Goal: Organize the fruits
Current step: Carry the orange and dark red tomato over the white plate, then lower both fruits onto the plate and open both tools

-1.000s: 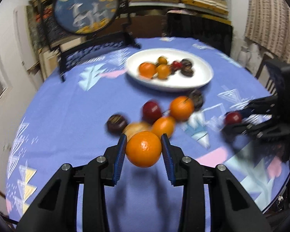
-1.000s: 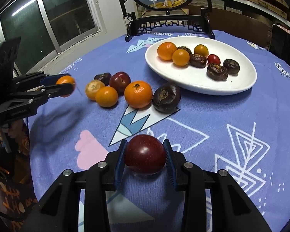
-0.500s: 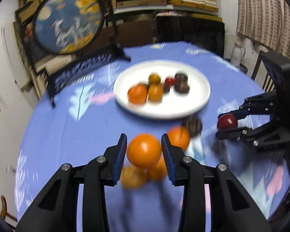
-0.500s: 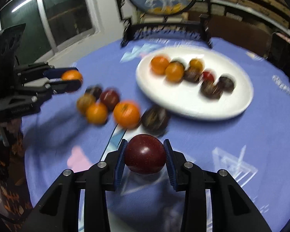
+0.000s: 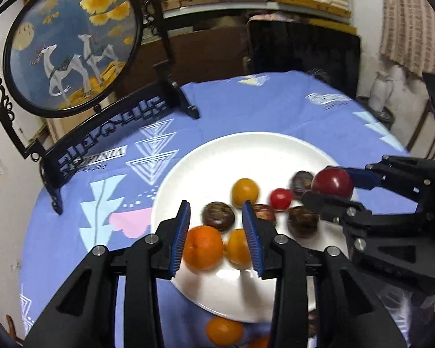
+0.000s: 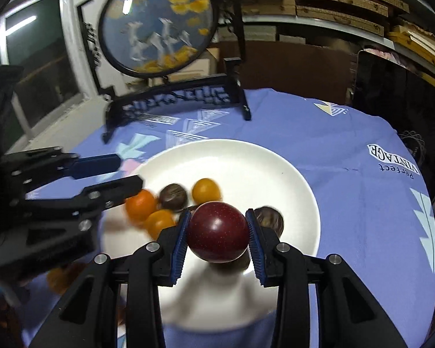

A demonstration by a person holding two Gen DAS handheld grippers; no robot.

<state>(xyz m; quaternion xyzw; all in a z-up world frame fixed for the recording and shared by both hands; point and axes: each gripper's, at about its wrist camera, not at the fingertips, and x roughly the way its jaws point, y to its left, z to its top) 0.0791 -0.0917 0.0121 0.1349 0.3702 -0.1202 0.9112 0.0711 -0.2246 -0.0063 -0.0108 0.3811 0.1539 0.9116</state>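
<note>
A white plate [image 5: 246, 150] on the blue tablecloth holds several small oranges, dark fruits and a red one. My left gripper [image 5: 216, 233] hangs over the plate's near left part with its jaws apart; an orange [image 5: 203, 246] lies below between them, beside a smaller orange [image 5: 237, 249]. My right gripper [image 6: 217, 232] is shut on a dark red plum [image 6: 218, 231] above the plate [image 6: 246, 162]. The plum also shows in the left wrist view [image 5: 332, 182]. The left gripper also shows in the right wrist view [image 6: 116, 174].
A round painted screen on a black stand [image 5: 72, 40] rises at the table's far left. Loose oranges [image 5: 224, 330] lie on the cloth just before the plate. Shelves and a dark chair [image 5: 301, 52] stand behind the table.
Both grippers moved forward over the plate. My left gripper opened and let go of its orange, which now lies on the plate. The right still holds the plum.
</note>
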